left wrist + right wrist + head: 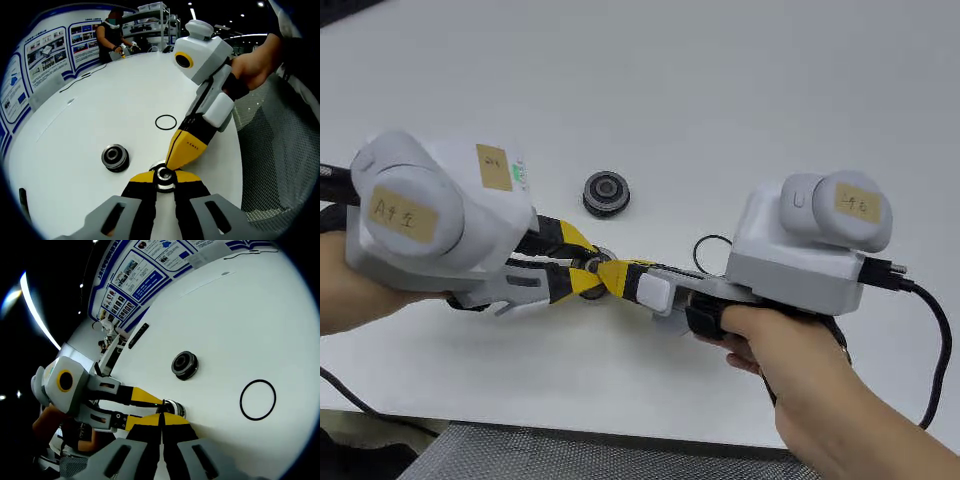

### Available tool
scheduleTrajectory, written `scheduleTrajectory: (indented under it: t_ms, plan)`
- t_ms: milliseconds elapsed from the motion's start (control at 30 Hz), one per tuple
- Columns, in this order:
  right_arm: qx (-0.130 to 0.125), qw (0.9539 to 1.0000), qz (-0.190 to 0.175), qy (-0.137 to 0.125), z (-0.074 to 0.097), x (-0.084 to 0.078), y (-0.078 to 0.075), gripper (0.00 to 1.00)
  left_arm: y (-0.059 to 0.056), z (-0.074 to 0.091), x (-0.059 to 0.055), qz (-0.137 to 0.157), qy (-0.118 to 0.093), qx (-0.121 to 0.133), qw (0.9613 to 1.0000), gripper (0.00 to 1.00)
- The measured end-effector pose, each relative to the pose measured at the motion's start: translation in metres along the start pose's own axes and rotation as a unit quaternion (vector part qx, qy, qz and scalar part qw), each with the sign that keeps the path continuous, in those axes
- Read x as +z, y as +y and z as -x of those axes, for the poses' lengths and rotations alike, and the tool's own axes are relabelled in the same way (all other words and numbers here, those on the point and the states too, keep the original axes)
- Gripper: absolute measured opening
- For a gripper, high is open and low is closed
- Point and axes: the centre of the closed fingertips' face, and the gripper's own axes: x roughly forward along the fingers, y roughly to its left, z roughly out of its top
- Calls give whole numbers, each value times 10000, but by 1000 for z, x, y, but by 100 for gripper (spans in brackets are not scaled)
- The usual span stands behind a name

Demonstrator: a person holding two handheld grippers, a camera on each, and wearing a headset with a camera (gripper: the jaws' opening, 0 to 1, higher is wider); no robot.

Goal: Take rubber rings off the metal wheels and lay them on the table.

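So far: one loose ring (240,401) lies flat on the counter (720,100), near the work. I count that one as done.
In hand: held wheel (175,408) sits between the two grippers, low over the counter. Can't tell if it touches the counter.
Left hand-held gripper (164,176): jaws closed onto the held wheel, one yellow tip on each side of it.
Right hand-held gripper (161,419): jaws all but together, tips at the held wheel's rim. Looks like a pinch on its rubber ring, but can't tell if the ring is actually caught.
Ring on held wheel: too small to make out. Judging by the pose, not off yet.
Second wheel (606,192): alone on the counter, apart from both grippers. Dark band round it, so its ring is probably still on.
Left to do: pull this ring off, lay it down, then strip the second wheel.
Progress: roughly a third, if these are all the wheels.
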Motion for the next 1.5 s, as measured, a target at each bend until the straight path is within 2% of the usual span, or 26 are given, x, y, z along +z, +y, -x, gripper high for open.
scheduleTrajectory:
  t_ms: [167,267,533,700,900,1000,1200,1400,1500]
  plan:
    - [16,9997,-228,-45,2,1,-2,1,0,0,1,88,39,79,9999,13]
    - [29,9995,-313,-76,2,1,-3,1,0,0,1,233,-49,140,9996,13]
    - [150,9983,-560,-64,2,-1,1,2,-2,8,0,137,63,162,9998,16]
    - [190,9977,-643,-113,4,2,4,2,-3,19,13,221,-255,166,9993,25]
    - [332,9947,-904,-370,14,15,8,2,4,27,18,168,-389,248,9988,29]
    - [221,9936,-977,-527,22,22,-1,2,10,27,20,189,-427,346,9983,30]
    - [-221,9877,-1257,-903,43,35,-35,2,16,29,23,245,-527,428,9974,30]
    - [-621,9819,-1441,-1061,62,36,-64,2,18,32,25,300,-653,466,9963,31]
    - [-767,9786,-1539,-1128,69,35,-74,2,20,34,25,307,-680,515,9959,31]
